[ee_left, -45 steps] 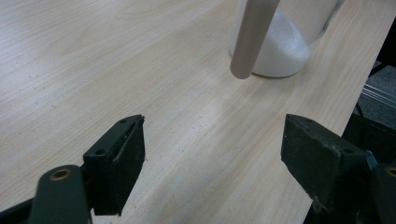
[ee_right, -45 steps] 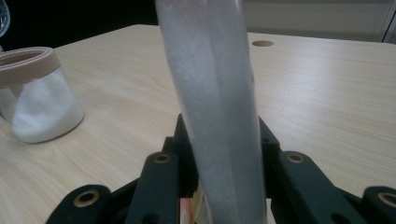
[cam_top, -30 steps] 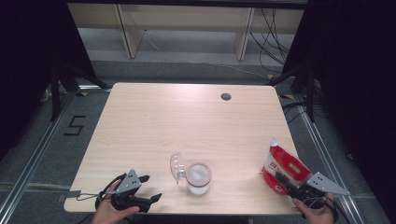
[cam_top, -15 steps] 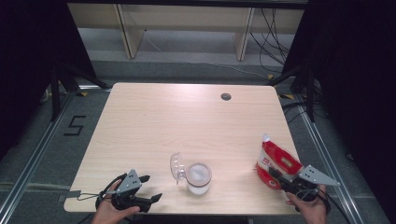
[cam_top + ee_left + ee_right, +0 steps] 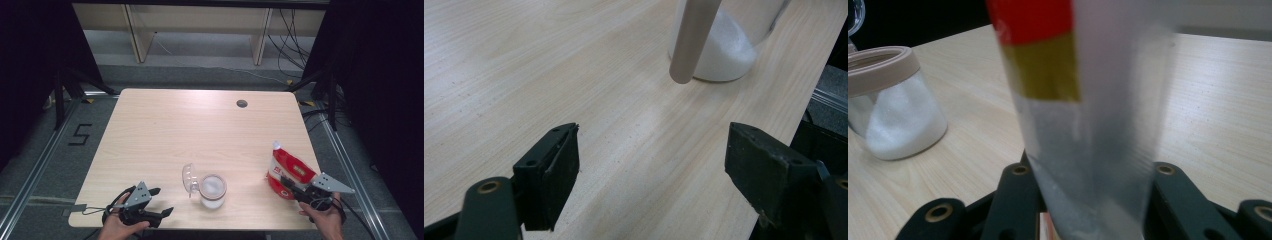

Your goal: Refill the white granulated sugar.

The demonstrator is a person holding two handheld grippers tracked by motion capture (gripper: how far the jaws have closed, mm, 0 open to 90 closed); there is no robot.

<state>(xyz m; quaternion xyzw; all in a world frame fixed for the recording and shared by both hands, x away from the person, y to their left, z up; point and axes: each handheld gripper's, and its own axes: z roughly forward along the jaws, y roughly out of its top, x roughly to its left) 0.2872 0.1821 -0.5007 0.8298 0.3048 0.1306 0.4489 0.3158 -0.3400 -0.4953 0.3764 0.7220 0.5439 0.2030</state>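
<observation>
A red and white pouch [image 5: 288, 171] stands tilted near the table's front right corner, with my right gripper [image 5: 295, 188] shut on its lower part. In the right gripper view the pouch [image 5: 1083, 100] rises between the jaws, translucent below a red and yellow band. A clear jar [image 5: 212, 190] holding white powder sits at front centre with its clear hinged lid [image 5: 188, 178] flipped open to the left; the jar [image 5: 890, 100] shows a tan rim. My left gripper [image 5: 159, 202] rests open at the front left, jaws wide apart above bare wood, the jar [image 5: 724, 45] ahead of them.
The light wooden table [image 5: 200, 130] has a small dark cable hole [image 5: 242, 104] near its far edge. Metal rails and dark curtains flank the table. A shelf unit [image 5: 200, 30] stands beyond it, with cables on the floor at the right.
My right gripper has carried the pouch a little to the left, toward the jar. The left gripper and the jar have stayed put.
</observation>
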